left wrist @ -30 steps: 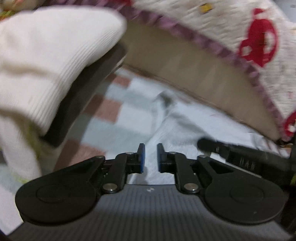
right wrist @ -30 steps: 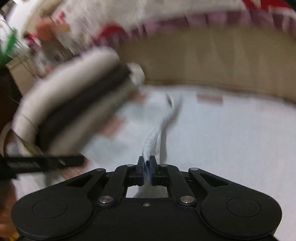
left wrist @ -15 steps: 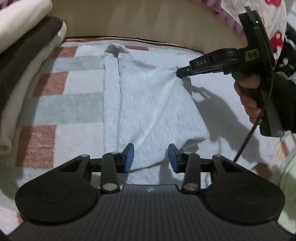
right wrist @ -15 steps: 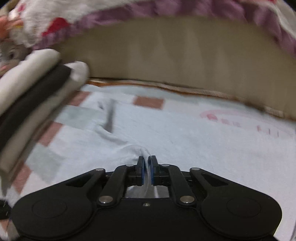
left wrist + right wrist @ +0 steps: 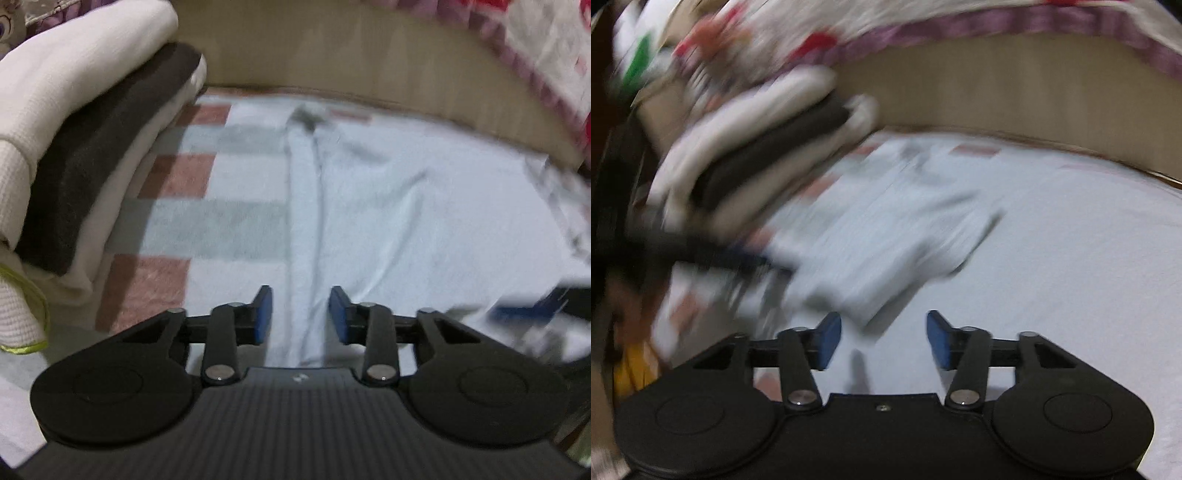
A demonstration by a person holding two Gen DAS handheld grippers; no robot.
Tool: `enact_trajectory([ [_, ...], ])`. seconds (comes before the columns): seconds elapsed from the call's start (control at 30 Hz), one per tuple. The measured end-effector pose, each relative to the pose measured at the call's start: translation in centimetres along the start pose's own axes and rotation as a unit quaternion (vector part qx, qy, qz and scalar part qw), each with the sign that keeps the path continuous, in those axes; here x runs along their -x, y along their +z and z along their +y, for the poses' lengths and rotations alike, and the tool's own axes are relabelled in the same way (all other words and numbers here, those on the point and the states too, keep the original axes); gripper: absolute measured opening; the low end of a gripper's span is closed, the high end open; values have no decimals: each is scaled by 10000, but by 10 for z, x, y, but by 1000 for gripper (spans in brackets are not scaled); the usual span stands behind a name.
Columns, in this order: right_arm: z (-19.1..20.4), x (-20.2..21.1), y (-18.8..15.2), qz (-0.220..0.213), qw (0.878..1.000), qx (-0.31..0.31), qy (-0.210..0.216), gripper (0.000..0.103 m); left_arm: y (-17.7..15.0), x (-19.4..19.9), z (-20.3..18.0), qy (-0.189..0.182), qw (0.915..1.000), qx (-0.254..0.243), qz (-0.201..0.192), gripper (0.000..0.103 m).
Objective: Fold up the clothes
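1. Checked bedding (image 5: 207, 225) in pink, grey and pale squares is covering the work surface, with a tan padded board (image 5: 369, 62) curving behind it and a patterned quilt (image 5: 546, 48) hanging over that.
2. Lying flat on the bedding is a pale grey garment (image 5: 369, 229), partly folded, one long fold running toward the left wrist camera.
3. At the left a stack of folded clothes (image 5: 74, 129) is sitting, cream layers with a dark one between.
4. The left gripper (image 5: 301, 314) is hovering over the near edge of the garment; its jaws are closing, the fabric's fold lying below the gap, the blue pads (image 5: 264, 314) not pressing on it.
5. The right gripper (image 5: 882, 339) is opening its jaws, nothing between them, with the garment's corner (image 5: 864, 291) just ahead.
6. Heavy blur is smearing the right wrist view; the dark shape at its left is probably the other gripper.
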State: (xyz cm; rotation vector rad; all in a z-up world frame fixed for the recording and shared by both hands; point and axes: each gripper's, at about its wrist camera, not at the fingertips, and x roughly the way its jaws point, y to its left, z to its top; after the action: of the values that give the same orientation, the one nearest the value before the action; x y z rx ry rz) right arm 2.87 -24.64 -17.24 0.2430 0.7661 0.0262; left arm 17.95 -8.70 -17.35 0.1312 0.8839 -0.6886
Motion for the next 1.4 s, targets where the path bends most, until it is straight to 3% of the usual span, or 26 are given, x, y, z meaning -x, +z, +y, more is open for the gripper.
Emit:
enact_trajectory([
  [0.1,10,-16,-3,18,9998,61,-182,61,0,1,-4,-513,9986,29,-114,10],
  [0.2,17,-29,0,-198,9975,111,-671,61,-4,-8,-7,-1115,9935,229,-63,8],
  [0.3,20,-36,4,-442,9943,242,-936,60,-9,-23,-7,-1122,9925,402,264,8],
  [0.33,20,-33,6,-465,9937,282,-985,54,-11,-28,-8,-1013,9934,393,372,7],
  [0.4,19,-24,11,-475,9920,367,-1108,22,-12,-30,-5,-978,9927,530,459,7],
  [0.43,18,-19,14,-480,9911,410,-1170,2,-12,-30,-2,-998,9919,631,476,7],
  [0.57,39,6,10,-507,9660,1607,-1959,2,-13,-33,1,-968,9916,687,518,7],
  [0.7,51,6,-9,-74,9415,2316,-2447,2,-13,-31,-1,-825,9942,448,521,7],
  [0.83,28,3,-16,421,9583,1672,-2280,3,-12,-28,-8,-533,9971,180,510,8],
  [0.9,8,10,-13,416,9713,1041,-2095,7,-12,-24,-12,-358,9983,45,467,8],
  [1.0,-24,30,-7,66,9922,-96,-1243,30,-11,-19,-19,-162,9995,-113,253,12],
  [1.03,-34,33,-7,-30,9945,-461,-941,47,-12,-18,-20,-159,9997,-119,171,20],
  [1.07,-42,35,-8,-115,9940,-793,-741,54,-12,-18,-22,-138,9997,-161,123,28],
  [1.17,-59,31,-16,-260,9852,-1655,-348,54,-15,-21,-28,6,9990,-441,120,31],
  [1.2,-58,28,-17,-263,9854,-1636,-404,54,-16,-23,-30,54,9985,-535,119,29],
  [1.27,-51,23,-17,-254,9878,-1399,-629,54,-17,-23,-37,383,9954,-862,183,8],
  [1.3,-47,21,-17,-249,9887,-1279,-741,53,-17,-22,-39,487,9940,-948,237,8],
  [1.37,-40,16,-18,-239,9896,-1040,-965,27,-16,-21,-41,650,9920,-1033,336,8],
  [1.4,-32,18,-17,-309,9877,-745,-1336,24,-16,-20,-38,646,9931,-908,367,8],
])
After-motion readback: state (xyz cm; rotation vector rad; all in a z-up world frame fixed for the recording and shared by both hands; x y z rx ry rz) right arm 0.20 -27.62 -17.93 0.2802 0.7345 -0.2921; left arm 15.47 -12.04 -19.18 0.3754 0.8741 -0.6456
